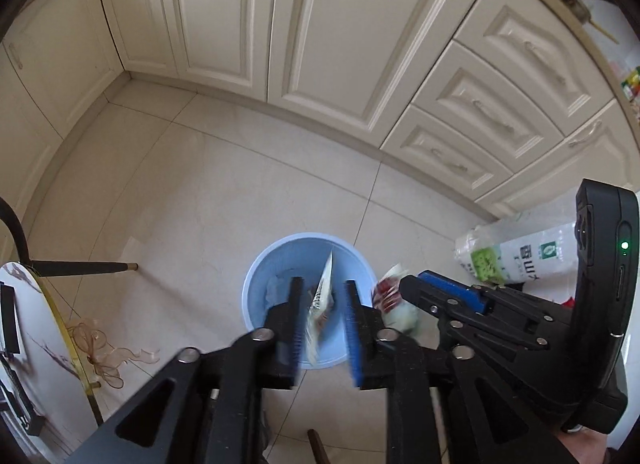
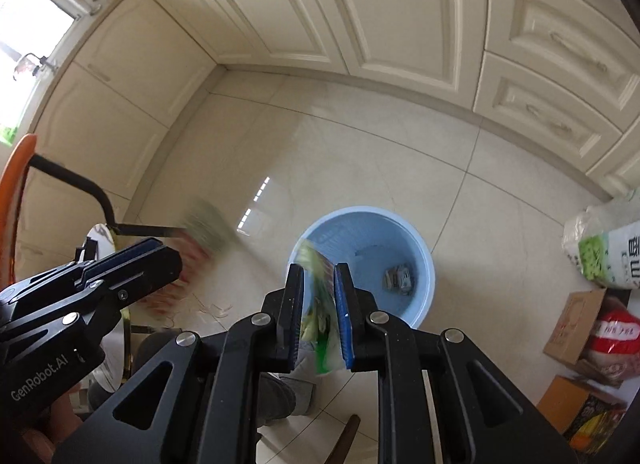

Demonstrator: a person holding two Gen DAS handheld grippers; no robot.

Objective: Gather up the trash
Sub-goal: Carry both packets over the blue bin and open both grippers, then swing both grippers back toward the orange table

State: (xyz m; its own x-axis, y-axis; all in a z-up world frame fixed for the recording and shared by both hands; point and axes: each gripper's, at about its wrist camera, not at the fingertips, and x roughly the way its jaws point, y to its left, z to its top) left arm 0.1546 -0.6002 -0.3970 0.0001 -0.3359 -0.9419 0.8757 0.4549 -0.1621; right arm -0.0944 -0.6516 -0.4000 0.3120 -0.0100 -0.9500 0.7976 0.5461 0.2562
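Note:
A light blue trash bin (image 1: pixel 256 280) stands on the tiled floor and also shows in the right wrist view (image 2: pixel 420 260), with a crumpled scrap (image 2: pixel 398 278) at its bottom. My left gripper (image 1: pixel 320 288) is open above the bin; a white and red wrapper (image 1: pixel 320 304) hangs blurred between its jaws, not pinched. My right gripper (image 2: pixel 319 270) is shut on a green and yellow snack wrapper (image 2: pixel 318 320), beside the bin's near rim. The right gripper also shows in the left wrist view (image 1: pixel 416 284) with a wrapper (image 1: pixel 390 296) at its tip.
Cream kitchen cabinets (image 1: pixel 320 44) run along the back. A white rice sack (image 1: pixel 516 252) lies at the right, with cardboard boxes (image 2: pixel 572 320) near it. A round marble table (image 1: pixel 36 344) with a gold rim and a chair leg (image 1: pixel 80 267) stand at the left. A ribbon (image 1: pixel 104 348) lies on the floor.

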